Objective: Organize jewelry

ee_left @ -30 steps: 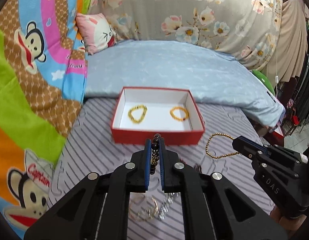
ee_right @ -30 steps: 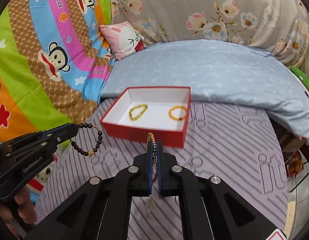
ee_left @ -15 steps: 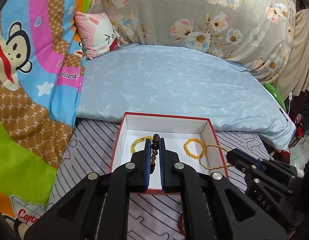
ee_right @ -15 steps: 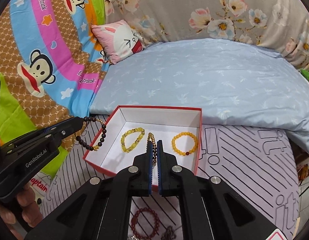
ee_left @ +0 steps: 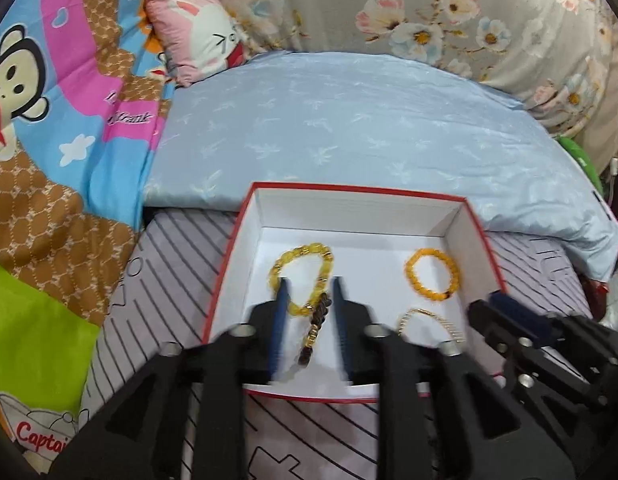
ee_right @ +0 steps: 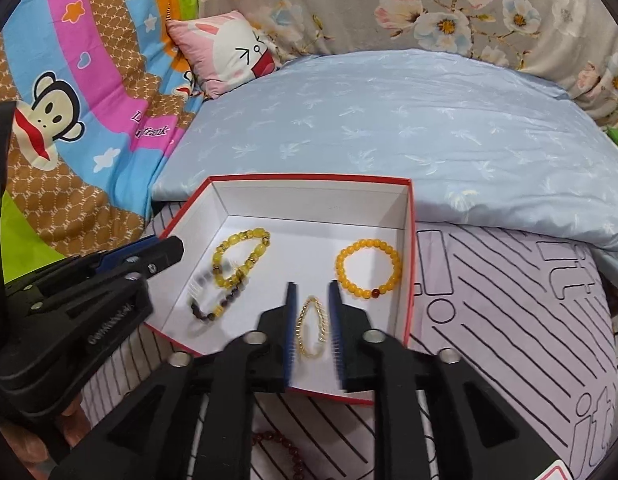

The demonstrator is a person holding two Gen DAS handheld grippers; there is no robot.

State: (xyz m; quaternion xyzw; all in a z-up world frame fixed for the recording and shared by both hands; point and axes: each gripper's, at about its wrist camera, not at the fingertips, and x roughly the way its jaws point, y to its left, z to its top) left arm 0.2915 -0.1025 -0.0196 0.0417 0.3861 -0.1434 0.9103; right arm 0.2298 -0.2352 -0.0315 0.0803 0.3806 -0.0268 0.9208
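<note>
A red box [ee_left: 357, 191] [ee_right: 309, 177] with a white inside lies on the striped sheet. It holds a yellow bead bracelet [ee_left: 301, 251] [ee_right: 241, 236] and an orange bead bracelet [ee_left: 429, 251] [ee_right: 369, 242]. My left gripper [ee_left: 310, 280] [ee_right: 165, 254] hangs over the box's left half with its jaws opening. A dark bead bracelet [ee_left: 317, 328] [ee_right: 207, 312], blurred, lies loose between them, with no pad on it. My right gripper [ee_right: 312, 286] [ee_left: 493, 308] is over the box's near right, jaws opening too. A gold chain bracelet [ee_right: 311, 328] [ee_left: 429, 316] lies free on the box floor between its fingers.
A dark red bead bracelet [ee_right: 285, 440] lies on the striped sheet in front of the box. A pale blue quilt [ee_left: 369, 128] rises right behind the box. A pink pillow [ee_left: 197, 48] and a cartoon blanket [ee_left: 61, 120] are at the left.
Both grippers moved forward and down over the box. Each was shut on its bracelet; now both stand apart and the dark beads and gold chain have dropped into the box.
</note>
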